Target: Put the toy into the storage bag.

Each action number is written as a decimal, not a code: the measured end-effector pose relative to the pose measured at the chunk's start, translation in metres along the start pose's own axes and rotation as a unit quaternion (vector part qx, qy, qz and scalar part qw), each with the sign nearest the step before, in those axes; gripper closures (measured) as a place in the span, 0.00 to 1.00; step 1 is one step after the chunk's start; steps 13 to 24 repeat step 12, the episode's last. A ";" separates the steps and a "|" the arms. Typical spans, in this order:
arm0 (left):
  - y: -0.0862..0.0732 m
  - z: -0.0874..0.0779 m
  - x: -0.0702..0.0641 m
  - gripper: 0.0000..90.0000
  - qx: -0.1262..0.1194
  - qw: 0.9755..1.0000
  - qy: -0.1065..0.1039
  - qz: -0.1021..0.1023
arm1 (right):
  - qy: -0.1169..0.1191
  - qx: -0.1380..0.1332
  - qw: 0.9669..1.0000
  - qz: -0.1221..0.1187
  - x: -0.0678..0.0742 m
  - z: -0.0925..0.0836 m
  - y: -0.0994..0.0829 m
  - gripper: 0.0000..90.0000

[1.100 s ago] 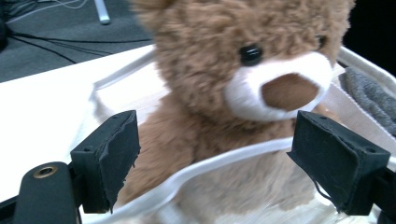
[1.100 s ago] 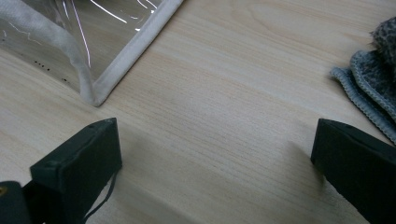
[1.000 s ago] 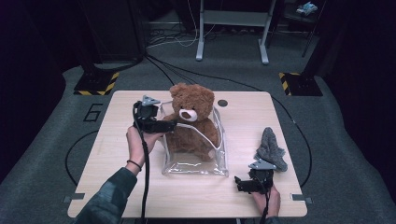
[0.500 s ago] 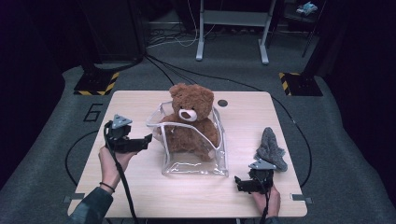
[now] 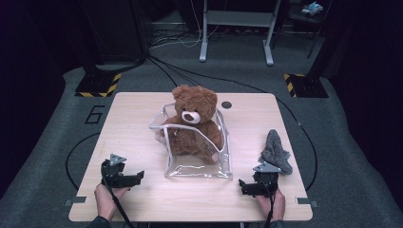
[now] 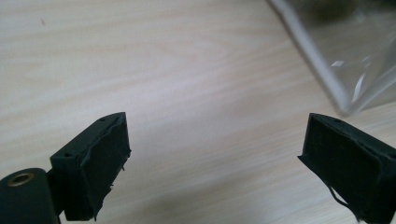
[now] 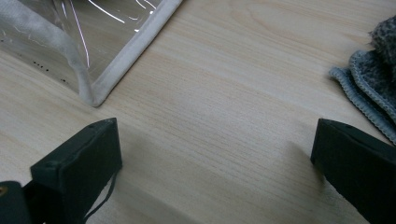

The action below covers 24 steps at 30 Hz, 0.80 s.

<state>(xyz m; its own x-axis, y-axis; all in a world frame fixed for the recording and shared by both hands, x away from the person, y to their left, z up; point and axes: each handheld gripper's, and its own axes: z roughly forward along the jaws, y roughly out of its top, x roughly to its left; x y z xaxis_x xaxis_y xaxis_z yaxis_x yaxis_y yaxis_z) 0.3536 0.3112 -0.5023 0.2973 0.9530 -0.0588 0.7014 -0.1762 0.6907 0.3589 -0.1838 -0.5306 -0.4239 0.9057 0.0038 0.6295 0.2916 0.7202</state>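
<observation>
Over on the left, the left gripper [image 5: 124, 178] sits low at the near-left corner of the table [image 5: 133, 114], its fingers [image 6: 95, 163] spread wide with nothing but bare wood between them. They have just been opening further, and no thing lies in the gap. From the left gripper view, the corner of the clear bag [image 6: 343, 100] is just ahead and to one side, apart from the pads, so this looks like a hand parked clear of the work.

Moving to the middle: the clear bag [image 5: 199, 164] stands open on the table, and the teddy bear [image 5: 194, 124] sits upright inside it, head and shoulders poking out above the rim. My read is that the bear is placed that way so the bag holds it steady.

On to the right: the right gripper [image 5: 251, 186] rests near the front edge, fingers [image 7: 79, 170] also wide apart and empty, with the bag's bottom corner [image 7: 95, 95] just ahead. A grey cloth [image 5: 275, 151] lies beyond it, close to the right edge, not touching the bag.

There is open wood on both flanks and along the front; the cloth's side is the tighter one.
</observation>
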 end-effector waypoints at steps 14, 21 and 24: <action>-0.025 0.018 0.000 0.03 -0.031 0.999 0.038 -0.003 | 0.004 0.003 1.000 -0.010 -0.001 -0.001 0.000 0.01; -0.025 0.018 0.000 0.03 -0.031 0.999 0.038 -0.003 | 0.004 0.003 1.000 -0.010 -0.001 -0.001 0.000 0.01; -0.025 0.018 0.000 0.03 -0.031 0.999 0.038 -0.003 | 0.004 0.003 1.000 -0.010 -0.001 -0.001 0.000 0.01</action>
